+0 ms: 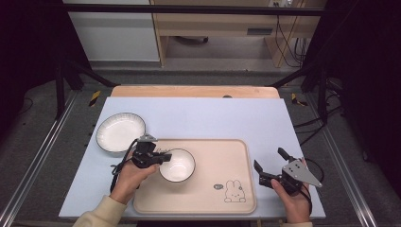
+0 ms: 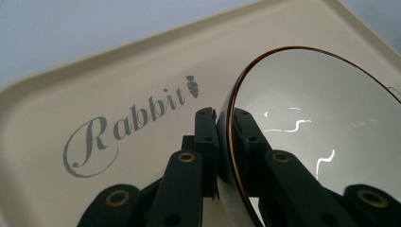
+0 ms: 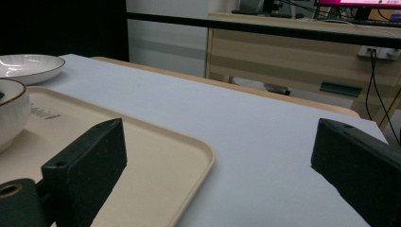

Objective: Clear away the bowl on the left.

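Note:
A small white bowl [image 1: 178, 165] with a brown rim sits on the beige tray [image 1: 222, 156], left of its middle. My left gripper [image 1: 163, 158] is shut on the bowl's left rim, one jaw inside and one outside; the left gripper view shows the bowl [image 2: 326, 118] and its rim pinched at my left gripper [image 2: 226, 124]. My right gripper [image 1: 270, 159] is held open past the tray's right edge, nothing between its jaws; in the right gripper view the right gripper [image 3: 217, 156] frames the tray corner [image 3: 179, 151] and the bowl [image 3: 9, 113] at far left.
A wider white plate [image 1: 120, 132] with a dark rim lies on the pale blue mat [image 1: 208, 118], left of and behind the tray. The tray carries a "Rabbit" print [image 2: 132, 123] and a rabbit drawing [image 1: 234, 191]. Table edges drop to the floor on all sides.

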`<state>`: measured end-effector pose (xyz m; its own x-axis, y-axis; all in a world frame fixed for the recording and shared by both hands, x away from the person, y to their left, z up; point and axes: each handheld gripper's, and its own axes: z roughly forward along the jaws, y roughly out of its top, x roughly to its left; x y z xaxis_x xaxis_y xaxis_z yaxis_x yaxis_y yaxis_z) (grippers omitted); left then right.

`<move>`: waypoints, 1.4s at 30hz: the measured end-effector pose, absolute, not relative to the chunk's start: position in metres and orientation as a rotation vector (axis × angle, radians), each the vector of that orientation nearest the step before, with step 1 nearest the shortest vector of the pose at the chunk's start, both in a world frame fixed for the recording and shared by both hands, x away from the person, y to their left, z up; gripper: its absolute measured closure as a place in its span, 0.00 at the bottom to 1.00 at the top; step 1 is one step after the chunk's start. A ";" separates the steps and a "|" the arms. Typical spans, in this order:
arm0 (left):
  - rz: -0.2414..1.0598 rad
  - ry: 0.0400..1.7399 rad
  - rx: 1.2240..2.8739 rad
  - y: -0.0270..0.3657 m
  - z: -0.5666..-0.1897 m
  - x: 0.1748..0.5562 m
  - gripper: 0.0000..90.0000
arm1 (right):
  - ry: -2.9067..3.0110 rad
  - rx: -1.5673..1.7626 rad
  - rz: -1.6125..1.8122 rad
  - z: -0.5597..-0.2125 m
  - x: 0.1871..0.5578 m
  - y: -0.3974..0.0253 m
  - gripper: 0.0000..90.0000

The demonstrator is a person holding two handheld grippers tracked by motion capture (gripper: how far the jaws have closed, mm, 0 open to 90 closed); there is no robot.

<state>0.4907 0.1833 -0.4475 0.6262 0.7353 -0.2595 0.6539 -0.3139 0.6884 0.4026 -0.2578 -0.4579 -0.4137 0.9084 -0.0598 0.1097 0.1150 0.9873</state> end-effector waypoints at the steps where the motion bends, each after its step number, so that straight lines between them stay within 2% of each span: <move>1: 0.131 1.086 2.049 0.183 -0.448 0.491 0.91 | 1.660 1.009 1.374 -0.458 0.403 -0.258 0.05; 7: 0.155 1.053 2.066 0.182 -0.448 0.491 0.91 | 1.662 1.012 1.375 -0.458 0.403 -0.258 0.05; 11: 0.286 1.000 2.048 0.183 -0.441 0.490 0.70 | 1.662 1.010 1.377 -0.458 0.403 -0.258 0.05; 12: 0.326 0.981 2.032 0.184 -0.437 0.489 0.70 | 1.662 1.010 1.377 -0.458 0.403 -0.258 0.05; 13: 0.356 0.950 2.020 0.185 -0.433 0.489 0.65 | 1.659 1.010 1.378 -0.458 0.403 -0.258 0.05; 15: 0.364 0.916 1.982 0.185 -0.427 0.488 0.54 | 1.660 1.011 1.378 -0.458 0.403 -0.258 0.05; 16: 0.366 0.900 1.968 0.185 -0.426 0.488 0.45 | 1.661 1.012 1.378 -0.458 0.403 -0.258 0.05; 19: 0.358 0.847 1.929 0.184 -0.424 0.488 0.33 | 1.660 1.013 1.377 -0.458 0.403 -0.258 0.04; 25: 0.346 0.779 1.908 0.182 -0.423 0.486 0.17 | 1.661 1.013 1.377 -0.459 0.403 -0.257 0.04; 32: 0.350 0.753 1.898 0.179 -0.419 0.483 0.11 | 1.662 1.012 1.375 -0.458 0.403 -0.257 0.04; 42: 0.344 0.689 1.848 0.179 -0.403 0.476 0.08 | 1.658 1.008 1.374 -0.458 0.403 -0.257 0.04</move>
